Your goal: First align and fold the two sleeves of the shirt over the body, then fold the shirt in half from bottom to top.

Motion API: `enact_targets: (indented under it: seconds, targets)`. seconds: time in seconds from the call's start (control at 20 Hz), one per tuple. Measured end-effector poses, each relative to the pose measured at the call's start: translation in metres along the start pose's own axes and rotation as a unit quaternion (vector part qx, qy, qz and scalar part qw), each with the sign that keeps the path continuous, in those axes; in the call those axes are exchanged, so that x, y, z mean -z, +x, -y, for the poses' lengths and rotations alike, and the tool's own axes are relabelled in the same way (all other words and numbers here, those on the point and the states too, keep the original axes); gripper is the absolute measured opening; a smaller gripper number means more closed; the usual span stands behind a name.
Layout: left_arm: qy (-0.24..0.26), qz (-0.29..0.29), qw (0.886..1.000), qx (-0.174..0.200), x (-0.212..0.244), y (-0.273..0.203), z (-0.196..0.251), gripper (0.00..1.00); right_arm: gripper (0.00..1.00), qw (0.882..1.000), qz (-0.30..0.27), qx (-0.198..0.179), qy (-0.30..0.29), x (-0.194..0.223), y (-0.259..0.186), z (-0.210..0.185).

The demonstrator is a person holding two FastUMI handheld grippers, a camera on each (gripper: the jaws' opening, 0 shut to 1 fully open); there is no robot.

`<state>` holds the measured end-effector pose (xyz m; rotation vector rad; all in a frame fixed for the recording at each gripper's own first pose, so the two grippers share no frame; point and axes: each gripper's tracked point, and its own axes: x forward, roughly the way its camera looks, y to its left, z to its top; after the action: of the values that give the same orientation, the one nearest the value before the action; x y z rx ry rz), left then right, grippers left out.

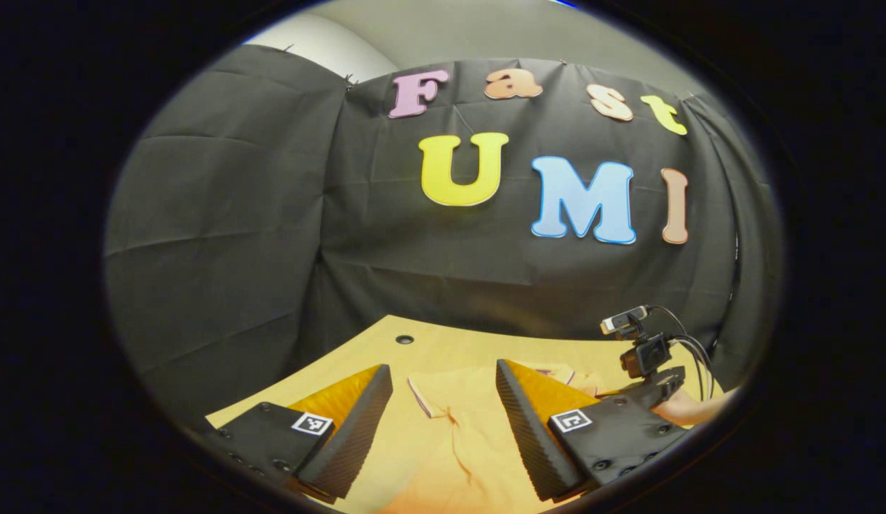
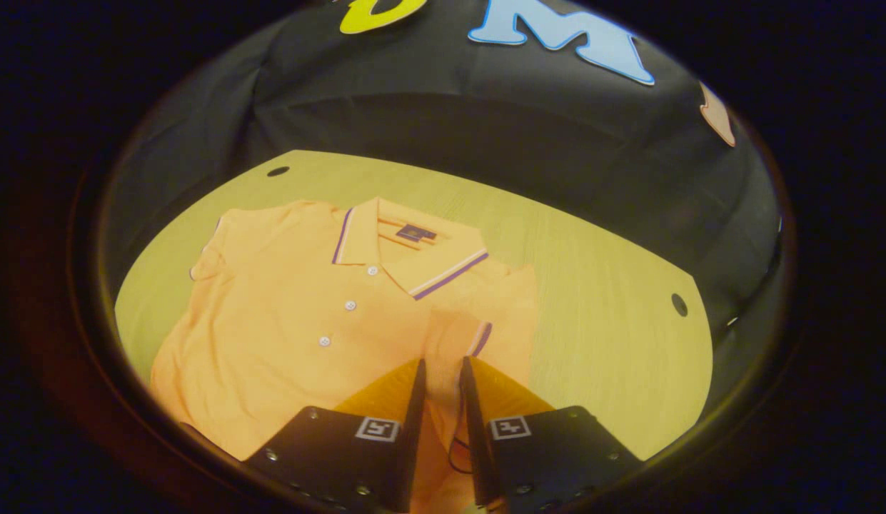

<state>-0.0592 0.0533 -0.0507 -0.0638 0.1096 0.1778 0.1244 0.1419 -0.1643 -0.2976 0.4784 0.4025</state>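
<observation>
On the one wooden table [image 2: 614, 285] lies one orange polo shirt [image 2: 285, 335], spread flat with its front facing up and its collar [image 2: 407, 250] toward the black cloth wall [image 2: 485, 121]. The table top has two dark round holes, one at the far left corner [image 2: 278, 171] and one near the right edge [image 2: 679, 304]. The shirt's placket carries three white buttons [image 2: 350, 305] in a row. One sleeve [image 2: 464, 343], edged with a striped cuff, lies folded over the body on the shirt's right-hand side as seen in the right gripper view; the other sleeve [image 2: 207, 264] lies at the far left edge.

The right gripper [image 2: 443, 371] hangs low over the folded sleeve, its two fingers nearly together with a narrow gap; whether they pinch the cloth cannot be told.

The left gripper [image 1: 443, 385] is held with its two fingers wide apart above the shirt [image 1: 457, 428], gripping nothing. In the left gripper view the other gripper [image 1: 646, 357], topped by a small camera with cables, appears at right, with part of a hand [image 1: 692, 407] behind it.
</observation>
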Motion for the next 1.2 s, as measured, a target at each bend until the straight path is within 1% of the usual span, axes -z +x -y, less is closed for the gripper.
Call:
enact_targets:
  seconds: [0.15, 0.2, 0.25, 0.3, 0.5, 0.75, 0.95, 1.05, 1.2]
  targets:
    - [-0.002, -0.001, 1.000, 0.012, 0.003, 0.014, 0.002, 0.94, 0.48, 1.000, 0.011, -0.003, 0.015, -0.004, -0.014, -0.004]
    - [-0.003, -0.003, 1.000, 0.017, 0.005, 0.020, 0.003, 0.94, 0.57, 1.000, 0.015, -0.002, 0.021, -0.006, -0.021, -0.005]
    - [-0.004, -0.004, 1.000, 0.024, 0.007, 0.026, 0.004, 0.94, 0.61, 0.999, 0.020, -0.001, 0.026, -0.007, -0.026, -0.005]
    - [-0.006, -0.006, 0.999, 0.031, 0.010, 0.033, 0.005, 0.94, 0.70, 0.999, 0.025, 0.002, 0.031, -0.007, -0.032, -0.006]
    - [-0.002, -0.014, 0.998, 0.060, 0.022, 0.063, 0.010, 0.94, 0.87, 0.998, 0.044, 0.019, 0.048, -0.012, -0.066, -0.009]
    - [0.000, -0.029, 0.996, 0.090, 0.041, 0.112, 0.005, 0.95, 0.87, 0.992, 0.088, 0.047, 0.074, -0.029, -0.115, -0.019]
    - [-0.006, -0.046, 0.993, 0.107, 0.063, 0.157, -0.005, 0.95, 0.87, 0.983, 0.136, 0.081, 0.095, -0.046, -0.163, -0.030]
    - [-0.005, -0.058, 0.992, 0.108, 0.077, 0.181, -0.013, 0.94, 0.87, 0.979, 0.145, 0.097, 0.108, -0.046, -0.186, -0.038]
    - [0.011, -0.066, 0.993, 0.092, 0.095, 0.215, -0.029, 0.95, 0.86, 0.975, 0.157, 0.111, 0.110, -0.049, -0.214, -0.050]
